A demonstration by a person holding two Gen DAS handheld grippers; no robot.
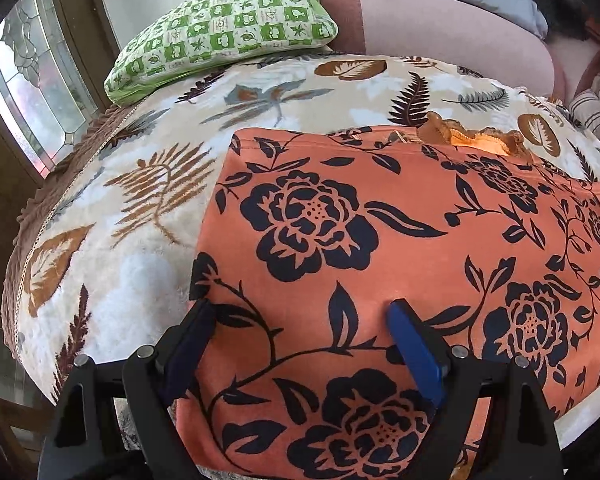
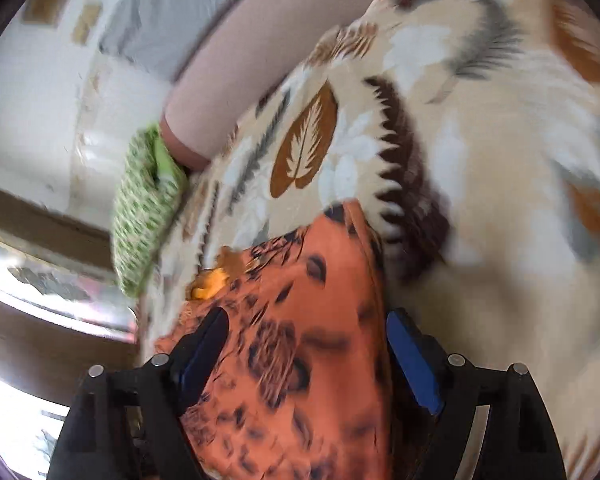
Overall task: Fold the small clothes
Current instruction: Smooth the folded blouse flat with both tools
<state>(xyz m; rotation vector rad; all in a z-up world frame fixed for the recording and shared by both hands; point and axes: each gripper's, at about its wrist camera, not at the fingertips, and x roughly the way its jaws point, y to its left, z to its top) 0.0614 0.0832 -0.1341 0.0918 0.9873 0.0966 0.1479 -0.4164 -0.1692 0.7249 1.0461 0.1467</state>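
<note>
An orange garment with black flowers [image 1: 400,248] lies spread flat on the leaf-print blanket [image 1: 148,184], with an orange ruffled edge [image 1: 476,140] at its far side. My left gripper [image 1: 300,312] is open, its fingers wide apart just above the garment's near left part. In the blurred, tilted right wrist view the same garment [image 2: 300,320] lies under my right gripper [image 2: 306,320], which is open, one finger over the cloth and the other finger [image 2: 408,344] at its right edge by the blanket [image 2: 480,140].
A green checked pillow [image 1: 228,28] lies at the bed's far left, with a pink bolster [image 1: 440,36] behind it; both show in the right wrist view too, the pillow [image 2: 148,216] and the bolster [image 2: 236,88]. A window [image 1: 32,92] is at the left. The bed edge runs along the left.
</note>
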